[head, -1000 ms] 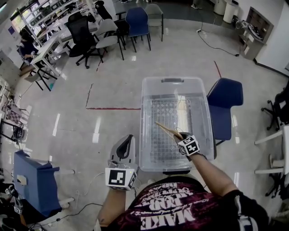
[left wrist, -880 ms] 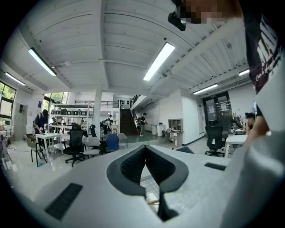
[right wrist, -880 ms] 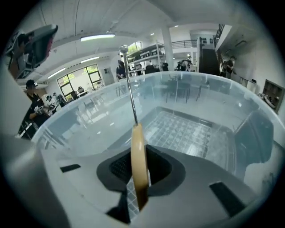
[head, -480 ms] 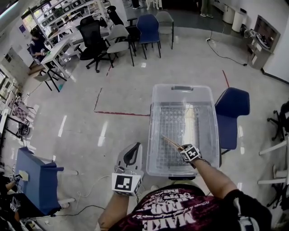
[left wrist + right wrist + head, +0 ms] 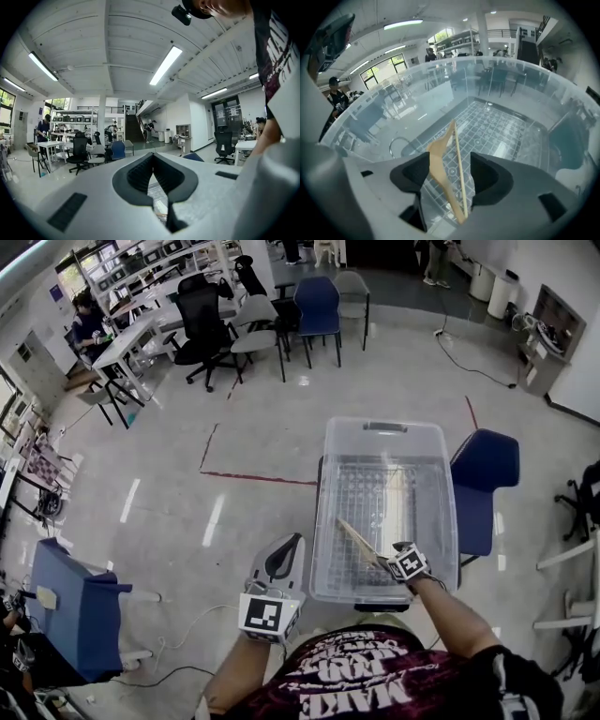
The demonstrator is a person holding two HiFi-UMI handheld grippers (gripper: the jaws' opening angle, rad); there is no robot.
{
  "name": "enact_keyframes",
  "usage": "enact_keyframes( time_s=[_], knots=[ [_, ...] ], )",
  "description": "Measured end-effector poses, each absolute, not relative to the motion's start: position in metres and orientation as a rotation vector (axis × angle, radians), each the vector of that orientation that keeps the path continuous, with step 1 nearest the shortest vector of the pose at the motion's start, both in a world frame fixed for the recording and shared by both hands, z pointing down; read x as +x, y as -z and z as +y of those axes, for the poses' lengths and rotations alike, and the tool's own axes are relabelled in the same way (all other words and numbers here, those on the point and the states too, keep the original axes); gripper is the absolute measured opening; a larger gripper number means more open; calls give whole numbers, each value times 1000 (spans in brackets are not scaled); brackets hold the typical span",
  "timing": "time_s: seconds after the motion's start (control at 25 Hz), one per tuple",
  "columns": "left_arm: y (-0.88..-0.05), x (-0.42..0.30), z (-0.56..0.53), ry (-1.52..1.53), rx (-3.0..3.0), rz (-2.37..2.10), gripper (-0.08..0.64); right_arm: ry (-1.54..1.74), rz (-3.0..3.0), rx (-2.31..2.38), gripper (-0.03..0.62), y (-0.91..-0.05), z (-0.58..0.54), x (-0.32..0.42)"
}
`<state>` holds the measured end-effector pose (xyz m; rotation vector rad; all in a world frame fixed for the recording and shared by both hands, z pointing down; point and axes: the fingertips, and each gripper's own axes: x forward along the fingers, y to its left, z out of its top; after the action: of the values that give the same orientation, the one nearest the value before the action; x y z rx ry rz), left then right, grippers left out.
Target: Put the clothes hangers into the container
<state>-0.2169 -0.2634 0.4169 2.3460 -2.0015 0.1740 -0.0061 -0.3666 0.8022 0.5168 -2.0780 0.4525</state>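
A wooden clothes hanger (image 5: 357, 542) slants over the near end of the clear plastic container (image 5: 386, 431). In the right gripper view the hanger (image 5: 440, 161) lies between the jaws of my right gripper (image 5: 451, 177), its metal hook (image 5: 395, 142) down toward the gridded container floor (image 5: 501, 124). The jaws are opening and stand wide apart, their pads off the wood. My right gripper (image 5: 386, 561) hangs over the container's near right corner. My left gripper (image 5: 289, 554) stays outside the container's near left side, shut on nothing (image 5: 153, 161).
A blue chair (image 5: 485, 463) stands against the container's right side. A red tape line (image 5: 255, 476) runs on the floor to its left. A blue box-like thing (image 5: 73, 613) sits at the near left. Desks and office chairs (image 5: 202, 320) stand far back.
My right gripper and the hanger have sunk toward the container's near end. The left gripper keeps its place beside the container.
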Motion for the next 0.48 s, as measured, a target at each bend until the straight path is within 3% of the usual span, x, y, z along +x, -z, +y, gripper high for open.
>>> enact_keyframes(
  time_s=[0.32,0.48],
  knots=[
    [-418,-212,-260,-105,2399,-1926,6,-378,-2463,797,277,-648,-378,-5],
    [-410,-219,-258,-33,2402,-1914,6,-323,-2659,898,146,-570,-354,3]
  ],
)
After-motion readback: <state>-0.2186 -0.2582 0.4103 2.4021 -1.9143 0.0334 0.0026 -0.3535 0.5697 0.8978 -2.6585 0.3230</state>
